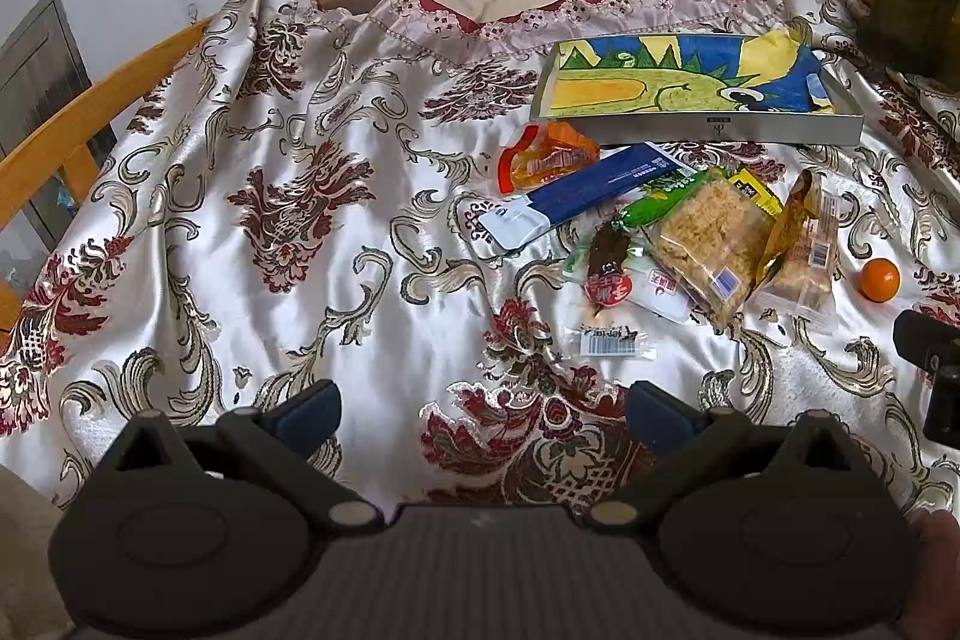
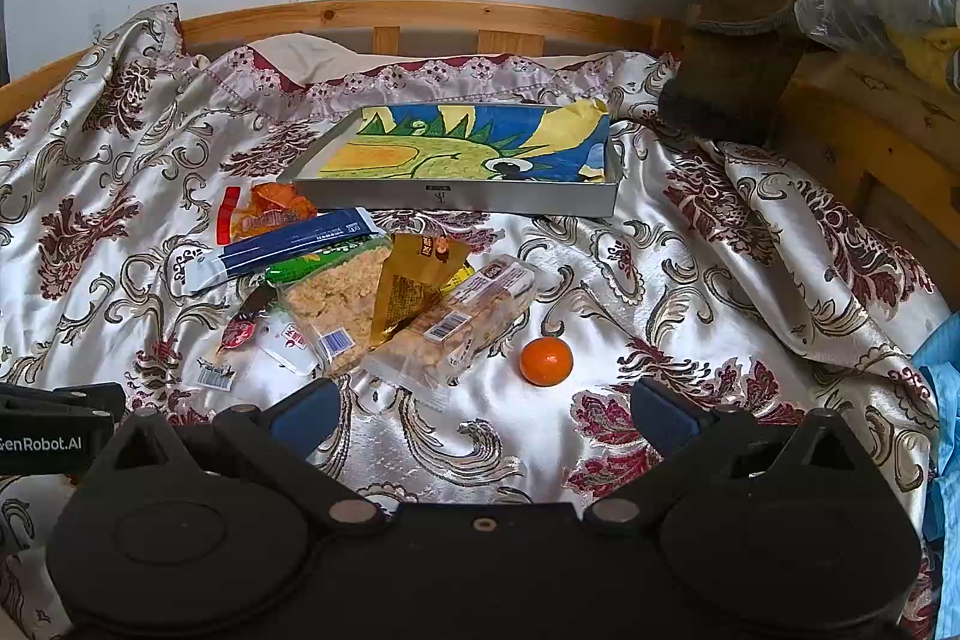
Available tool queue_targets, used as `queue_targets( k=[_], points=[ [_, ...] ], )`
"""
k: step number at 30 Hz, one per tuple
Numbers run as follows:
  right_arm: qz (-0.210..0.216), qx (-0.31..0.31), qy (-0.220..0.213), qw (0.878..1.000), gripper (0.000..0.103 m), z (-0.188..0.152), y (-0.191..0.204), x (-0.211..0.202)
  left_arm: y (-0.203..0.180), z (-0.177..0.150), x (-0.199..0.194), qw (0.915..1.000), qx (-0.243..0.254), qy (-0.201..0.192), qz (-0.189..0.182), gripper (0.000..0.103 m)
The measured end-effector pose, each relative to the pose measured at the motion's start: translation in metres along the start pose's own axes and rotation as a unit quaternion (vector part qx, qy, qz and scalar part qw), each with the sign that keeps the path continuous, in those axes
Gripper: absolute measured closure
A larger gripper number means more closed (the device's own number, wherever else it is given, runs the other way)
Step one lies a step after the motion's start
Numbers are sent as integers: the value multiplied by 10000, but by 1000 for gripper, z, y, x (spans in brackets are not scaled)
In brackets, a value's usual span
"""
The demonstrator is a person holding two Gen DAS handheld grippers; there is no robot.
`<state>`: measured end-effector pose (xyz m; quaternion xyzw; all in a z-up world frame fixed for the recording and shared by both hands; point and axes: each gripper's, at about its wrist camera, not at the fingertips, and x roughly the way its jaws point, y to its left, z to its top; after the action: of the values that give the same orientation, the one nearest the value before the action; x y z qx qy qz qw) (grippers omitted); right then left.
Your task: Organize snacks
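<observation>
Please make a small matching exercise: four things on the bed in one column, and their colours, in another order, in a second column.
Things:
1. tangerine
2. long flat packet
3. shallow box
4. small sausage-shaped pack

Colours:
a. grey outside
b. green
c. orange
d. dark blue and white

Pairs: 1-c, 2-d, 3-a, 4-b

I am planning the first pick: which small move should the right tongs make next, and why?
Probably move the open right tongs forward to the mandarin: it lies alone on the bedspread, directly ahead, apart from the snack pile, and the tray holds no snacks yet.
</observation>
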<state>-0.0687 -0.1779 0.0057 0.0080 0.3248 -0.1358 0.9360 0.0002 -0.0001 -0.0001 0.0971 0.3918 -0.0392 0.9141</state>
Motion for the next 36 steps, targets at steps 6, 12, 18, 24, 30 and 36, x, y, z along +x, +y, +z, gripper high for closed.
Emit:
queue_targets(
  k=[6, 12, 18, 24, 30, 36],
  points=[
    [-3, -2, 1, 10000, 1, 0, 0, 0, 0, 0, 0, 10000, 3, 5, -1, 0],
    [61, 1, -19, 10000, 1, 1, 0, -1, 1, 0, 0, 10000, 2, 17, 14, 0],
    [126, -6, -53, 9999, 1, 1, -1, 0, 1, -3, 2, 10000, 12, 19, 15, 0],
    [105, -1, -63, 9999, 1, 2, 0, -2, -2, -2, 3, 9999, 40, 92, -27, 0],
    [122, 15, -43, 9999, 1, 3, 0, -7, 1, 3, 5, 9993, -14, 349, -137, 0],
    [487, 49, 210, 9986, 1, 21, -11, 0, 6, 28, 14, 9932, -60, 846, -792, 0]
  ],
)
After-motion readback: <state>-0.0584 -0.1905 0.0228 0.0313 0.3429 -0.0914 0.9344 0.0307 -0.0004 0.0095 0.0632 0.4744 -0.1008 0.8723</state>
